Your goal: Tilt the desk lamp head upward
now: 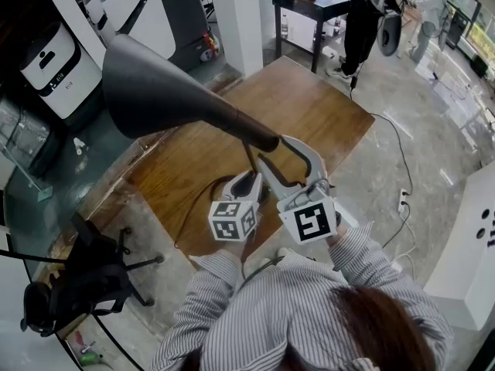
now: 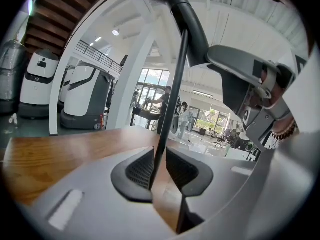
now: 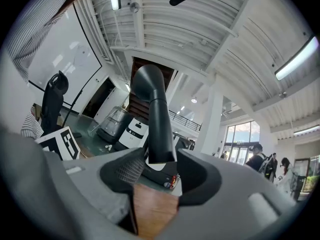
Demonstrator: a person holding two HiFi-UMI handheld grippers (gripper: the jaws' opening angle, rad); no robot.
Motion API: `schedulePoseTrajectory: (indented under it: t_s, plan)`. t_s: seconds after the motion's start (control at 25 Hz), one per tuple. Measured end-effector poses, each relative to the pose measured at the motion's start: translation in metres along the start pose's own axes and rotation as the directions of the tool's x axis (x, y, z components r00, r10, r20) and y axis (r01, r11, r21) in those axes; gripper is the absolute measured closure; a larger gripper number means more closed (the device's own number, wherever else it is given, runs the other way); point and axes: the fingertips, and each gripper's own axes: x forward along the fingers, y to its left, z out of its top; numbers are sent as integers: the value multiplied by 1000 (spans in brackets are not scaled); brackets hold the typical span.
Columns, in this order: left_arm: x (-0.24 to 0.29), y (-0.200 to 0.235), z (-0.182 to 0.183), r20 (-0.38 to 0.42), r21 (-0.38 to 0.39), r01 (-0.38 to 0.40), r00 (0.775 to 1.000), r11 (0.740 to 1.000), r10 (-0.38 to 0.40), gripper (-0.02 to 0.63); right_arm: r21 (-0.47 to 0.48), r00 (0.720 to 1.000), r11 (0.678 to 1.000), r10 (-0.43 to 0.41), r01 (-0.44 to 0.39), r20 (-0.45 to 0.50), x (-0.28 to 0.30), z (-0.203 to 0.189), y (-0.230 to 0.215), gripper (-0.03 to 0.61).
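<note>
The desk lamp stands on a wooden table point(image 1: 309, 107). Its big dark cone head point(image 1: 155, 91) points up and to the left, and its neck point(image 1: 240, 127) slopes down to a joint. My right gripper point(image 1: 272, 150) is shut on the neck at that joint; in the right gripper view the dark neck point(image 3: 159, 129) fills the space between the pads. My left gripper point(image 1: 249, 178) sits lower, round the thin stem point(image 2: 165, 134). There the stem lies against the left pad, wood shows beside it, and the jaws are open.
The lamp's cord point(image 1: 197, 203) loops over the table's near left part. A black office chair point(image 1: 77, 284) stands at the lower left. White robots point(image 1: 50, 60) and a dark side table point(image 1: 309, 6) with a person beside it are at the back. A power strip point(image 1: 402, 199) lies on the floor at right.
</note>
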Motion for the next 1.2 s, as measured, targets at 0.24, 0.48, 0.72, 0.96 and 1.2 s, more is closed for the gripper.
schedulePoseTrajectory:
  t_s: [0.24, 0.48, 0.72, 0.96, 1.2]
  plan:
    - [-16, -9, 6, 22, 30, -8, 1000, 1000, 8, 537, 45, 999, 999, 32, -31, -33, -15, -19, 4, 379]
    - [-36, -25, 14, 45, 58, 2, 999, 998, -5, 582, 152, 989, 984, 112, -96, -101, -34, -55, 26, 384]
    - [-55, -39, 21, 76, 67, 25, 997, 997, -30, 609, 224, 978, 965, 168, -138, -122, -46, -71, 47, 512]
    - [-63, -50, 26, 112, 28, 45, 993, 999, -47, 609, 294, 966, 940, 219, -172, -134, -53, -76, 62, 575]
    - [-66, -53, 16, 96, 31, 39, 994, 999, -42, 609, 364, 954, 915, 249, -175, -168, -55, -88, 68, 577]
